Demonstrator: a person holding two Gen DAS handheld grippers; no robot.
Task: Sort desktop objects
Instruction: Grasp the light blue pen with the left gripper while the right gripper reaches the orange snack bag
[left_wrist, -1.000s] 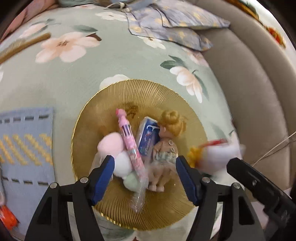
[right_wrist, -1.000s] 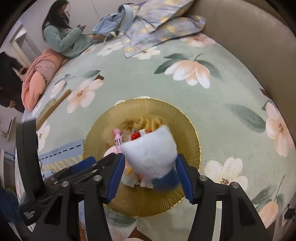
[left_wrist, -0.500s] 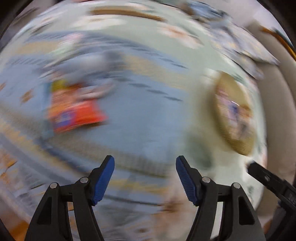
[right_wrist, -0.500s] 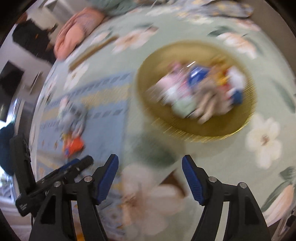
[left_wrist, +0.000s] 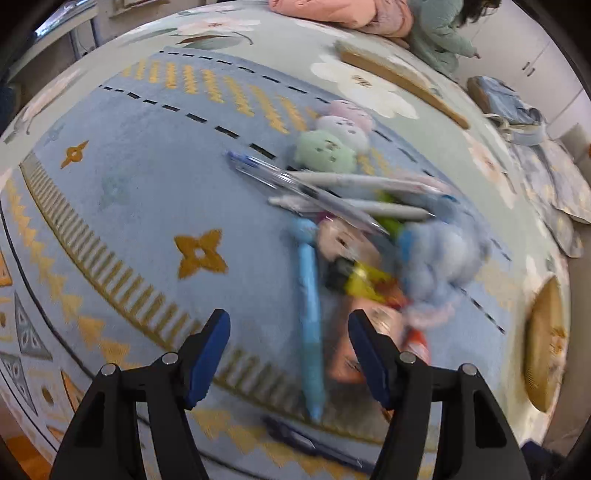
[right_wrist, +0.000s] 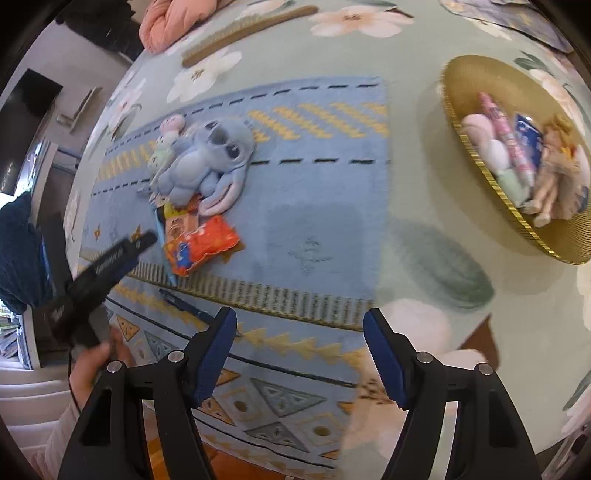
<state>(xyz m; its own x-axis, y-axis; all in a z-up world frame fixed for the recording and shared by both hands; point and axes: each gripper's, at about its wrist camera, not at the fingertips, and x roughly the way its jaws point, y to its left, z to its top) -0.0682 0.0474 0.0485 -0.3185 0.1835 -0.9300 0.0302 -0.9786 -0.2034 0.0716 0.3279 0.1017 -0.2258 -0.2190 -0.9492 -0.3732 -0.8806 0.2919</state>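
A pile lies on the blue patterned mat (left_wrist: 140, 206): a blue plush toy (left_wrist: 439, 254), a light blue pen (left_wrist: 310, 325), several white pens (left_wrist: 354, 182), pastel pom-pom toys (left_wrist: 328, 146) and orange snack packets (left_wrist: 354, 343). My left gripper (left_wrist: 290, 354) is open and empty just short of the light blue pen. My right gripper (right_wrist: 300, 354) is open and empty over the mat's near edge. The gold plate (right_wrist: 476, 155) at the right holds a doll (right_wrist: 554, 162), a pink pen (right_wrist: 506, 136) and other small things. The plush (right_wrist: 207, 158), the packets (right_wrist: 199, 247) and the left gripper (right_wrist: 110, 258) show in the right wrist view.
A dark blue pen (right_wrist: 184, 301) lies alone near the mat's front edge. A wooden brush (right_wrist: 243, 29) and a pink bundle (right_wrist: 173, 18) lie far back. A person in green (left_wrist: 439, 33) sits at the back. The gold plate (left_wrist: 546, 347) is at the right edge in the left wrist view.
The right gripper let go of the white plush over the plate and pulled back left. Both grippers swung from the plate to the mat; the left one now faces the pile.
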